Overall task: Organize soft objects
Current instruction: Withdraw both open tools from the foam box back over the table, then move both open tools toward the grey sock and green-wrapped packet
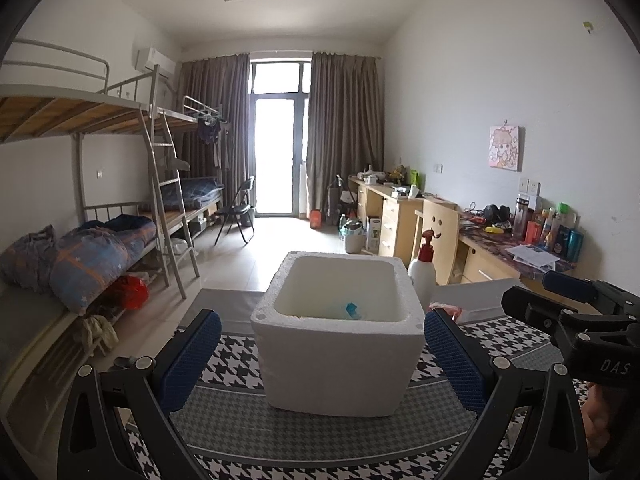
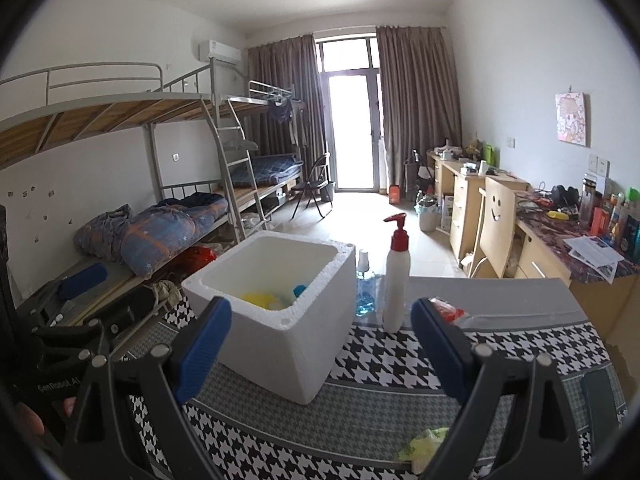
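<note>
A chunky white foam box [image 1: 338,336], grainy and thick-walled, sits on a houndstooth mat [image 1: 224,420]. Inside lie small soft items (yellow [image 2: 258,299] and blue [image 1: 351,309]). The left gripper [image 1: 322,364] and right gripper [image 2: 322,350] both hover with ribbed blue pads spread wide, empty. A smooth white pump bottle [image 2: 396,276] stands just beside the box; crumpled yellow-green plastic [image 2: 424,442] lies nearer.
</note>
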The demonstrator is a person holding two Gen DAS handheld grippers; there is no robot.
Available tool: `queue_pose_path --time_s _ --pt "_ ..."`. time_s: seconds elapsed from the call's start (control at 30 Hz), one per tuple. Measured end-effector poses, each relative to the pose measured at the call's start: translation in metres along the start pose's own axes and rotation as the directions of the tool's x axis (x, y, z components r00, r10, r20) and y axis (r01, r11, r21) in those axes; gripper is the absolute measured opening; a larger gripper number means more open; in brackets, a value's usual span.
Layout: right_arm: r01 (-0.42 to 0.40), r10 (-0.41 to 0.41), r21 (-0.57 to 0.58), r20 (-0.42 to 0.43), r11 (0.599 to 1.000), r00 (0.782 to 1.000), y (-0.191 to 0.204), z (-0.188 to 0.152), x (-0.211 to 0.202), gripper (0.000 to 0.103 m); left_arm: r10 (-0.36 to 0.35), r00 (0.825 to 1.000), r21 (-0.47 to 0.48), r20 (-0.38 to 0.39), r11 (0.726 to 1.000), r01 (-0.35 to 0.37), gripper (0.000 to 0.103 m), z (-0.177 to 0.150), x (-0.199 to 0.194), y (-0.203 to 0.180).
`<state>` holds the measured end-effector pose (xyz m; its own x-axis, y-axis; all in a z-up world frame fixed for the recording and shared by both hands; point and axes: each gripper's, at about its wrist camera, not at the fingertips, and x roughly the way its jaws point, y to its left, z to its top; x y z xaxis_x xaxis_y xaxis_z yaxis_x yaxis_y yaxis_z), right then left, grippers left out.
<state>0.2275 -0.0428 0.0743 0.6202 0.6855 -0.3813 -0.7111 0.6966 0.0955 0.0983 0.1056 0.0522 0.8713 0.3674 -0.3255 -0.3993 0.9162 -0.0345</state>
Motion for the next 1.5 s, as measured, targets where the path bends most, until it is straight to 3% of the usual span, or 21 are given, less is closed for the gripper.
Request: queue_pose_path --time_s 1.5 --pt "0.079 -0.079 0.0 0.04 0.997 0.996 -0.012 -0.039 -0.032 0.094 -0.109 0.994 -0.004 -0.002 0.994 0.109 0.102 -0.039 -0.011 -0.026"
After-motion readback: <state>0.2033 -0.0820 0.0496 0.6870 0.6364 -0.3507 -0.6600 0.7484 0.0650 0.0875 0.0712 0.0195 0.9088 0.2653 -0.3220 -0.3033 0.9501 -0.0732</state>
